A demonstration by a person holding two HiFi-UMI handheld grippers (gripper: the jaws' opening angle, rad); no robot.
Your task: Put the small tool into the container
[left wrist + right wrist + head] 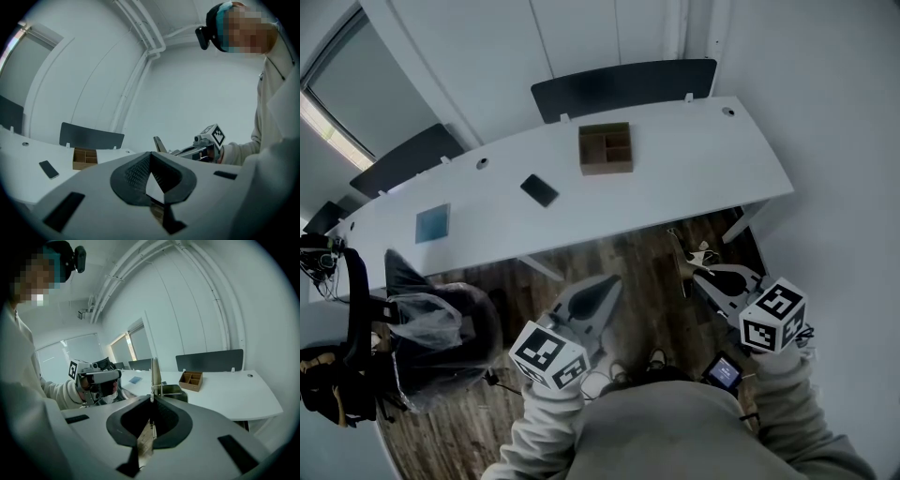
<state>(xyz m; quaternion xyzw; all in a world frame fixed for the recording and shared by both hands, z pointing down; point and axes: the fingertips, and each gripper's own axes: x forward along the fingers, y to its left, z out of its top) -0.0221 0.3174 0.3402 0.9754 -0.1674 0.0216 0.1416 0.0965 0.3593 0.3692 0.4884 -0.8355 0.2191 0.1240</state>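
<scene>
Nearest, at 6 o'clock in the head view, the person stands on the wood floor (637,253), well back from the table, with both grippers held out ahead. The left gripper (611,283), at 7 o'clock, has its jaws pressed together at the tips with nothing between them. It points level and looks to be along as a spare, perhaps to steady things later.

The right gripper (698,272), at 5 o'clock, is pinched tight on the tool (155,373), a thin tan blade with a metal fitting that stands up past the jaw tips. It is clamped low, so most of it sticks out free. That should let it enter a compartment before the jaws need to let go. The gripper tilts slightly downward, probably for the drop to come. A bin (441,328) lined with a plastic bag stands on the floor at 8 o'clock, out of the way.

Farther off, the table (694,178) runs from 9 o'clock round to 2. The container (605,148) sits on it at 12 o'clock, near the far edge. It is open-topped and divided, and looks empty as far as can be seen. A phone (539,190) lies apart from it toward 11, and a blue pad (432,223) lies farther along toward 10. Neither blocks a straight approach. A dark screen (623,84) stands behind the container.

I judge this to be the carrying stage: the tool is well apart from the container, and the walk up to the table remains.
</scene>
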